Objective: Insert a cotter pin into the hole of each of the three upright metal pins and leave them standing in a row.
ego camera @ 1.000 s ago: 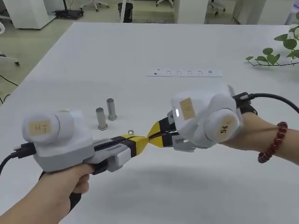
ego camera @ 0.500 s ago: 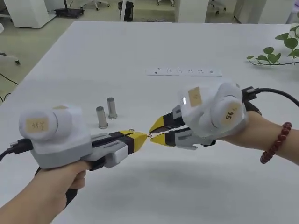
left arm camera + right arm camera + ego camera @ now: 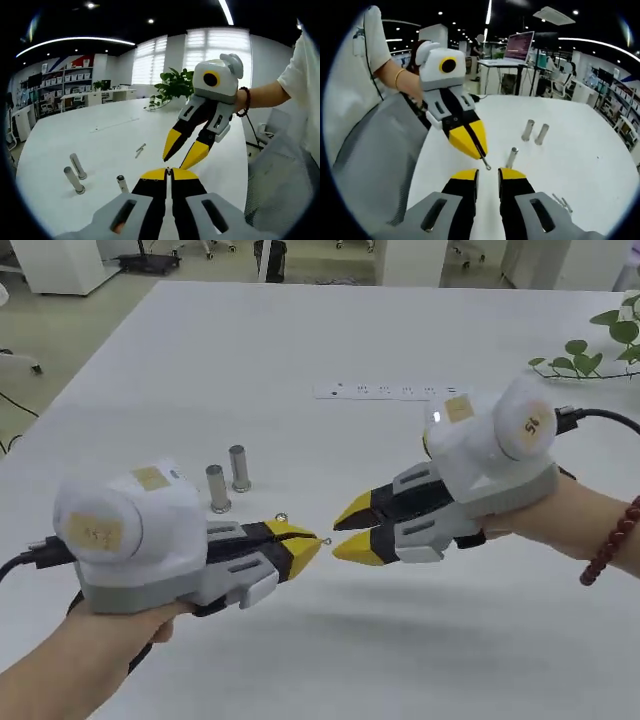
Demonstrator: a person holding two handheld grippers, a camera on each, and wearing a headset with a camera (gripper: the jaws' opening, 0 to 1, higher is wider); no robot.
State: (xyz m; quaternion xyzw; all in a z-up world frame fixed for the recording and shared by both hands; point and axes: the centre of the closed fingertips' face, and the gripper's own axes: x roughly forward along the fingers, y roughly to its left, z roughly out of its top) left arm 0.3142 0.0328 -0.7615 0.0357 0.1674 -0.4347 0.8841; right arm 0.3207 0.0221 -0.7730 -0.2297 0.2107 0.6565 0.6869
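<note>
My left gripper (image 3: 318, 543) is shut on a thin cotter pin (image 3: 484, 162), whose looped end sticks out past the yellow tips. My right gripper (image 3: 340, 536) faces it tip to tip, open, with the cotter pin's end just in front of its jaws. Two upright metal pins (image 3: 216, 489) (image 3: 238, 469) stand side by side on the white table (image 3: 300, 350), left of the grippers. A third metal pin (image 3: 511, 156) stands nearer, just behind the left gripper's tips. Spare cotter pins (image 3: 140, 149) lie on the table beyond.
A white power strip (image 3: 395, 393) lies across the middle of the table, farther away. Plant leaves (image 3: 590, 352) reach in at the right edge. The table's left edge borders the floor, with office furniture beyond.
My right gripper has drawn back to the right and opened its jaws. The left gripper stays shut on the cotter pin in about the same spot.
</note>
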